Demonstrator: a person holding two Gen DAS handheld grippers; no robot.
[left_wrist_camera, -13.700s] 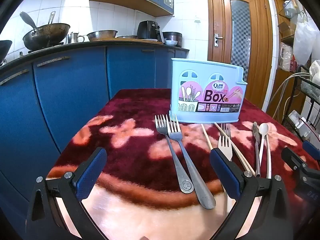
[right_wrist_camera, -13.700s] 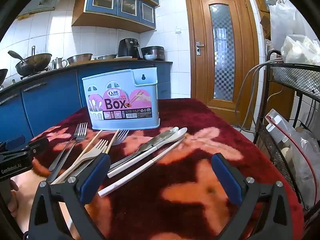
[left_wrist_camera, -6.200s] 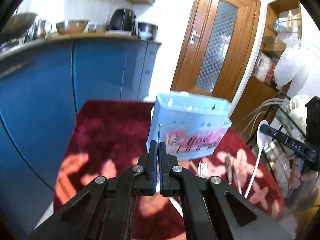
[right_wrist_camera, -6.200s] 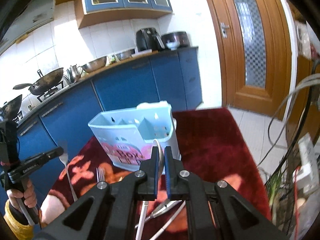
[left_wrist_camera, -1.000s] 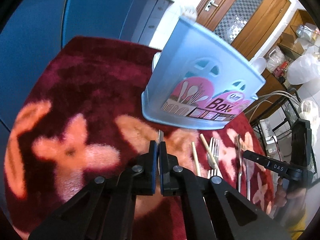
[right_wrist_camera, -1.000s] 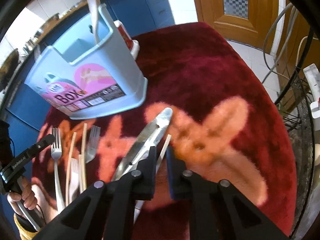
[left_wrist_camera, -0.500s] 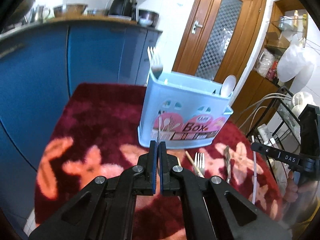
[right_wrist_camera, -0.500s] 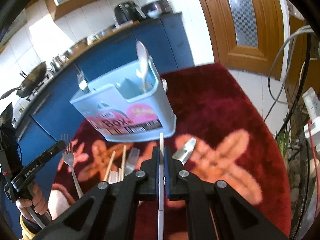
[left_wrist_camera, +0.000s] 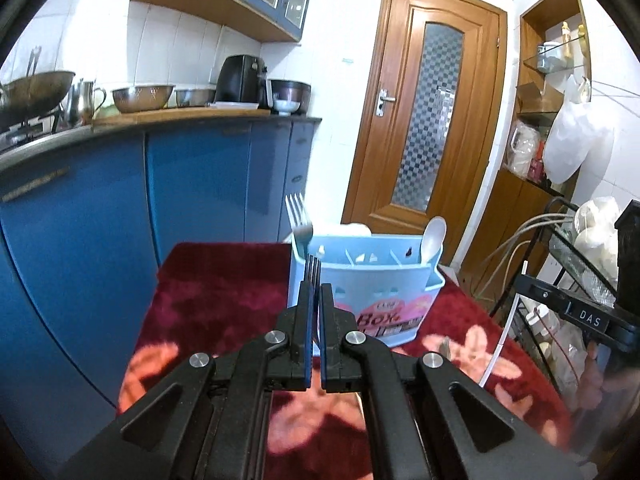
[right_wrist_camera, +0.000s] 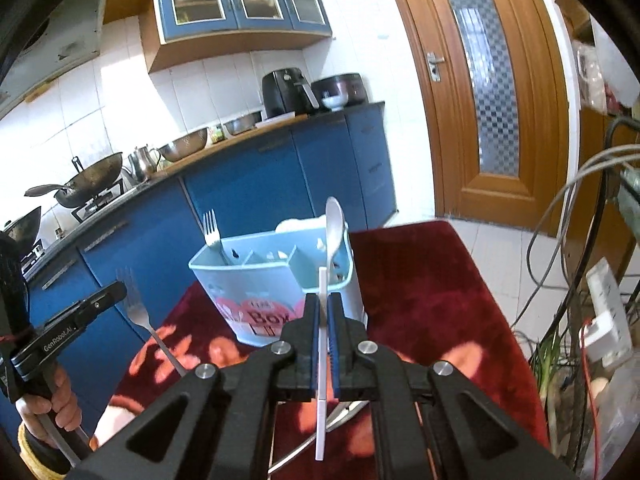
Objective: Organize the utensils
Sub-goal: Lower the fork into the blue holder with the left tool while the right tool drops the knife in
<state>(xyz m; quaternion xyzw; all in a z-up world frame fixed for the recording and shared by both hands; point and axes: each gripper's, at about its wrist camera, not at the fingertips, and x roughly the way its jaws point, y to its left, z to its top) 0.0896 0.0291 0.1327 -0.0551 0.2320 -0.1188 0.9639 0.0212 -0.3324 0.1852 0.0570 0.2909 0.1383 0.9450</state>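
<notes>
A kitchen with blue cabinets (left_wrist_camera: 200,184), white wall tiles and a wooden door (left_wrist_camera: 424,108) lies behind a desk (left_wrist_camera: 224,280) covered by a dark red flowered cloth. On that cloth stands the light blue utensil box (left_wrist_camera: 372,292), the landmark here. A steel fork (right_wrist_camera: 214,236) stands tines-up in the box's left end compartment, and a white spoon (right_wrist_camera: 334,226) stands bowl-up in its right end. The left tool (left_wrist_camera: 314,292) is clenched on a second fork (left_wrist_camera: 313,270), whose tines rise just in front of the box's left part as its own camera sees it. The right tool (right_wrist_camera: 324,304) is clamped on a thin white chopstick (right_wrist_camera: 321,364), held upright in front of the box's right end, its lower end hanging below the jaws. In the right wrist view, a person's hand (right_wrist_camera: 52,404) grips the left tool's handle, to the left of the box.
</notes>
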